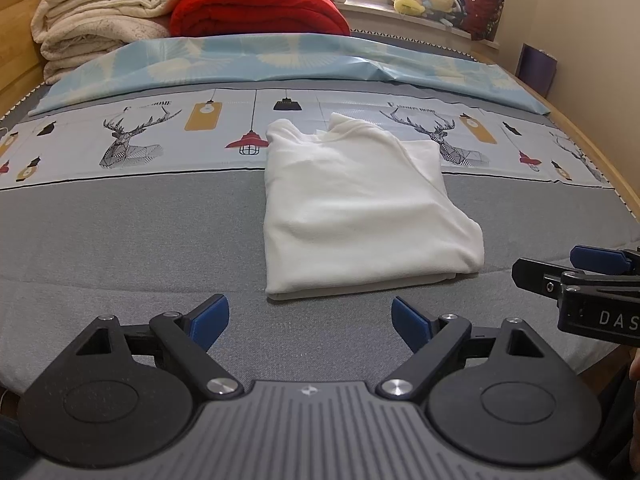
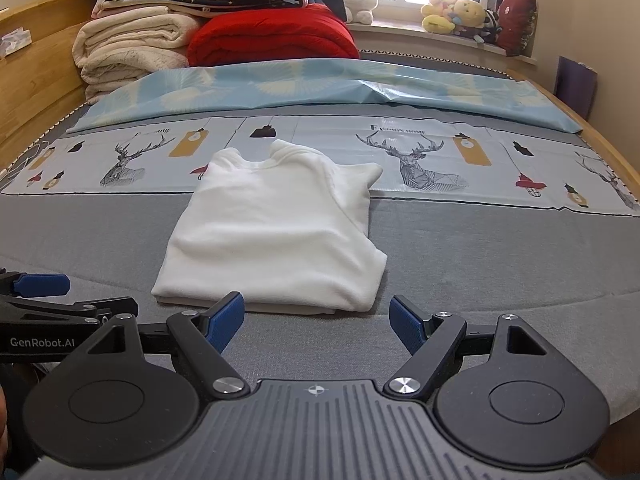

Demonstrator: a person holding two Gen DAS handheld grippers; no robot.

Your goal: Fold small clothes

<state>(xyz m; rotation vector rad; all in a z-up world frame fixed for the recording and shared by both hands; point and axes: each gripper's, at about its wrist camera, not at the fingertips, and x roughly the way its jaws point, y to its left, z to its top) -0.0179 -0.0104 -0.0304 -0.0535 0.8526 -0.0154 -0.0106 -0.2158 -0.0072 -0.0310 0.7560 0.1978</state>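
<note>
Because the white garment (image 1: 360,208) already lies folded into a compact packet on the grey bed cover (image 1: 120,232), the main risk, as I judge it, is undoing that work. A pinch on only the top layer at the near hem would peel it back and open the fold. Dragging the packet could also bunch the soft fabric or pull loose the sleeve tucked along its right side. The collar end points far, toward the deer-print sheet (image 2: 420,160), and the near edge sits just beyond both tools.

The left gripper (image 1: 310,322) stands wide apart and empty, its blue pads (image 1: 212,320) clear of the cloth. The right gripper (image 2: 316,320) is likewise spread wide, grasping nothing, with the hem just past its tips; whether a pad brushes it I cannot tell.
</note>
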